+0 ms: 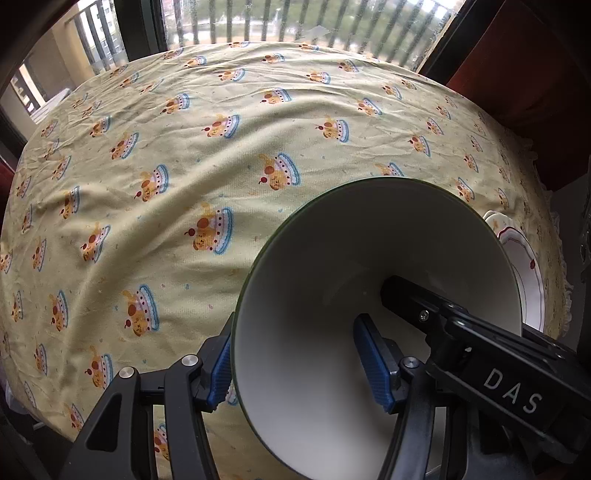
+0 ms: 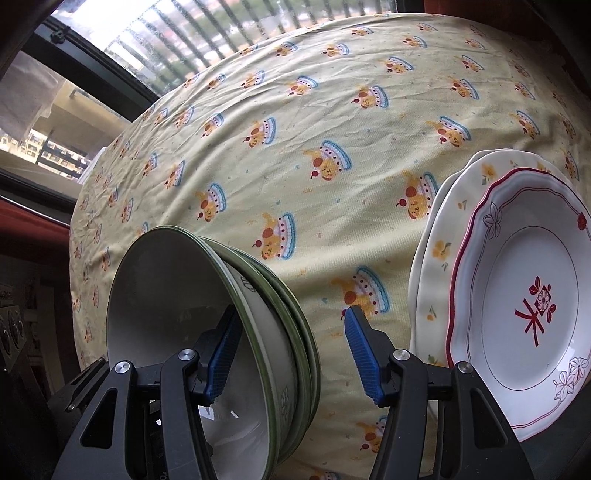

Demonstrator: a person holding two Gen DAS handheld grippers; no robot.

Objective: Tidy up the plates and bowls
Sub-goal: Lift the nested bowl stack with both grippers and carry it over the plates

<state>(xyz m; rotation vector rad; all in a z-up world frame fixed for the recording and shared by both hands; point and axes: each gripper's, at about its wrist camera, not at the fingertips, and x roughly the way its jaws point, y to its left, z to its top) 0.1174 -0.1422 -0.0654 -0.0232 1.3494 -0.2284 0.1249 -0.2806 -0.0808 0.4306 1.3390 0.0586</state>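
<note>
Left tongs: blue pads straddle the near wall of a white bowl with a thin green rim, one pad outside, one inside. Gap between pad and wall not readable; cannot tell if clamped. A black arm marked "DAS", the right tongs, reaches into the same bowl from the right.

Right tongs: jaws apart. Left pad inside the top bowl of a nested stack of green-rimmed bowls; right pad outside, clear of the stack, over bare cloth.

Just right of those tongs, near the table's right edge: a red-trimmed plate stacked on a yellow-flowered plate.

Surface: table under a wrinkled pale-yellow tablecloth printed with cake motifs.

Room: window with vertical railings beyond the far edge, buildings and greenery outside; dark red furniture at the far right corner.
</note>
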